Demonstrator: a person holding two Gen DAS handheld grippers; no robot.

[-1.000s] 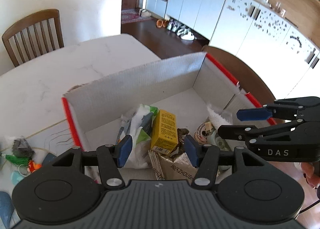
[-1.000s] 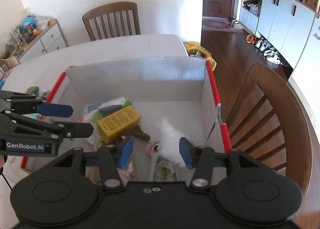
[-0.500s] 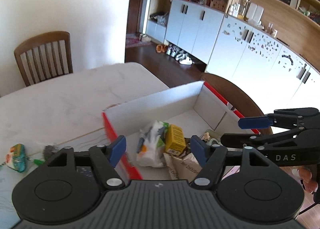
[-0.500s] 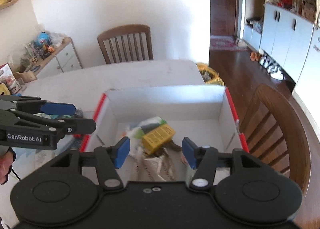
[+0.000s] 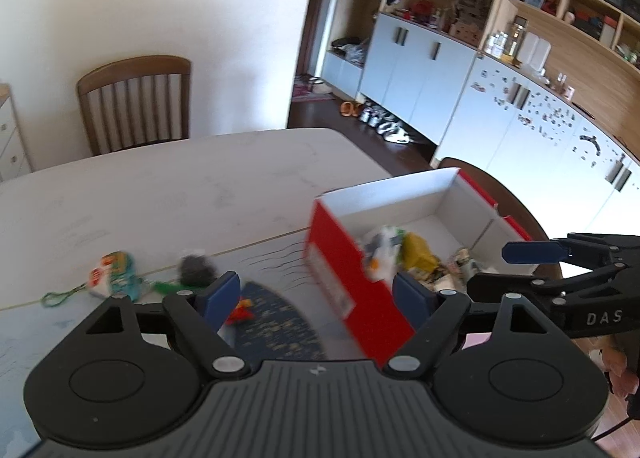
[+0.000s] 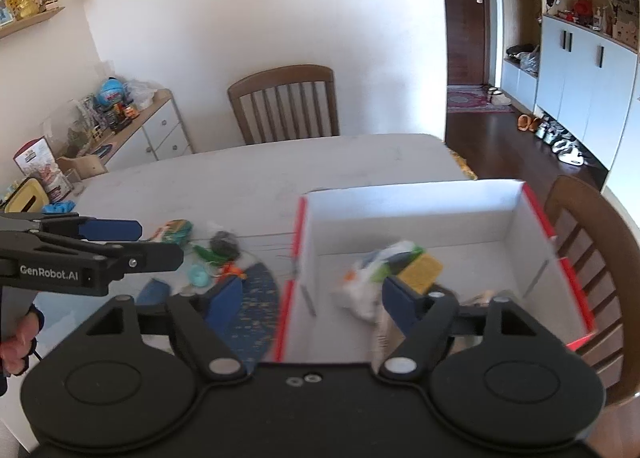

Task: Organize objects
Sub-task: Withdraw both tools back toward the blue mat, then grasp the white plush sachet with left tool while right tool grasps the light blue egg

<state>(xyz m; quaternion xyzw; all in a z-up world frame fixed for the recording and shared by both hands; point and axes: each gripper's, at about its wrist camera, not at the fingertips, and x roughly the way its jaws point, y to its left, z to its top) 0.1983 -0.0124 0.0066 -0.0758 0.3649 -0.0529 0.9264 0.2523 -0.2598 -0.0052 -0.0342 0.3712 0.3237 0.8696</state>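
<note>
On the left of the white bench point(image 6: 240, 182) a few small things lie loose: a teal and orange pouch point(image 5: 114, 274) with a green cord, a dark grey fuzzy ball point(image 5: 196, 269) just beside it, a small teal piece point(image 6: 199, 276) and an orange scrap point(image 5: 240, 308) near the edge of a dark blue patterned mat point(image 6: 256, 298). The left hand-held gripper point(image 5: 316, 296) hangs above this stretch, its jaws opening and already wide apart, with nothing between the blue pads; a hand point(image 6: 18, 342) grips it from below.

To the right of the mat stands the red box point(image 5: 348, 286) with its white inside, open at the top, near the bench's right edge. In it lie a white and green packet point(image 6: 376, 270), a yellow carton point(image 6: 424, 272) touching it, and some paper and other bits too blurred to name. The right hand-held gripper point(image 6: 312, 296) hovers over the box's near left corner, its jaws also opening, spread, empty.

A wooden chair point(image 6: 588, 258) stands just beside the box on the right; another chair point(image 6: 284, 106) stands at the far side of the bench against the wall.
</note>
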